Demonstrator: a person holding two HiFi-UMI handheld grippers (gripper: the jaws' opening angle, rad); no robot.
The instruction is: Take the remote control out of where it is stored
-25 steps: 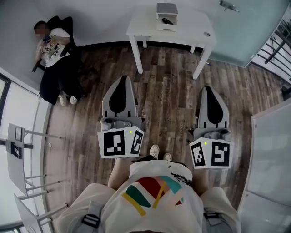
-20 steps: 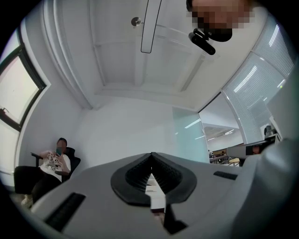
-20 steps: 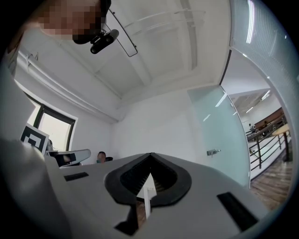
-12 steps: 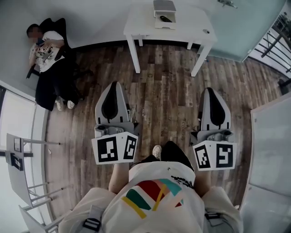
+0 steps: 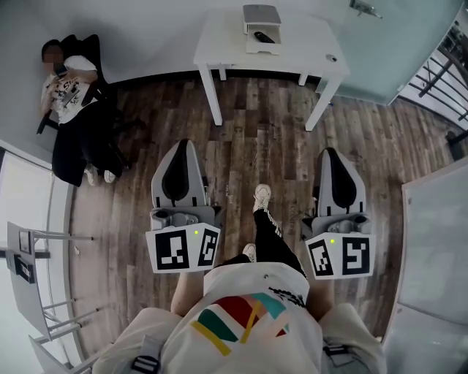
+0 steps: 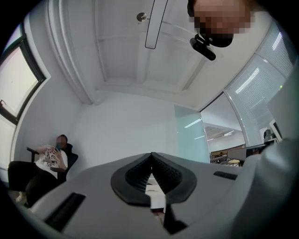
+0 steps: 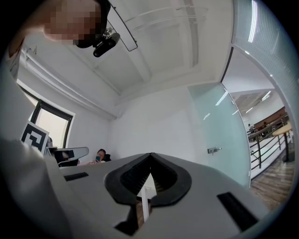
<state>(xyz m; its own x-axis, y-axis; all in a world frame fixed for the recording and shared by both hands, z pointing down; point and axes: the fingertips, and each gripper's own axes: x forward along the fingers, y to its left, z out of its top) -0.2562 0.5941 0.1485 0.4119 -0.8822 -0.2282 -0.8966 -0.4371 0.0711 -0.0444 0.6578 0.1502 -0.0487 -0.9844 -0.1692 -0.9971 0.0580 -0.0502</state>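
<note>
A black remote control lies in the pulled-out drawer of a small grey and white box on the white table at the far side of the room. Both grippers are held over the wooden floor, well short of the table. My left gripper is shut with nothing in it, and its pads meet at the tip. My right gripper is also shut and empty, its pads closed together. A leg and shoe reach forward between them.
A person sits in a dark chair by the left wall. A small round object lies at the table's right end. A glass door and railing are at the upper right, a white panel at right, a metal stand at left.
The view has moved forward across the floor towards the table. A leg has swung forward between the grippers. Both grippers stay shut and level.
</note>
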